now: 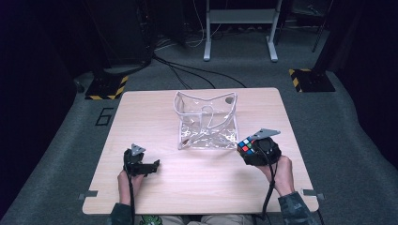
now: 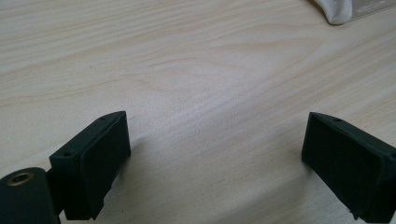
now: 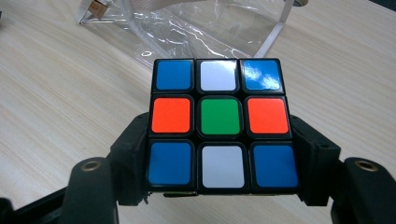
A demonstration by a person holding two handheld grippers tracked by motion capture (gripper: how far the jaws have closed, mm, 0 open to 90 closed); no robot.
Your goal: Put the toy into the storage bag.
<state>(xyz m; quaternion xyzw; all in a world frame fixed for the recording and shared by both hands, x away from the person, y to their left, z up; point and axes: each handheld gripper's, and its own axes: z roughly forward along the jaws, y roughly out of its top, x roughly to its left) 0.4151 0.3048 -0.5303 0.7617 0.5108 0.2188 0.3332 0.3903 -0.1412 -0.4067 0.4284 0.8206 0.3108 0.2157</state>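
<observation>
The table (image 1: 197,183), pale wood, carries everything here. Toward its far middle stands a clear plastic bag (image 1: 206,121) with white edging, its mouth open upward and its walls crumpled; in the right gripper view the bag (image 3: 196,28) lies just beyond the cube, apart from it. The right gripper (image 1: 251,149) sits near the table's right side, just to the right of the bag's near corner, in the person's right hand (image 1: 280,173), a cable trailing back along the forearm. Its jaws are clenched on the cube (image 1: 246,146), one pad pressed to each side, and the cube is carried clear of the wood. In the right gripper view the cube (image 3: 220,125) shows one face: blue, white, blue along the top; orange, green, orange across the middle; blue, white, blue along the bottom. The left gripper (image 1: 141,165) rests near the table's left front, well apart from the bag and the cube, held by the left hand (image 1: 124,180). In the left gripper view the left gripper (image 2: 215,154) has its jaws spread wide over bare wood, grasping nothing.
</observation>
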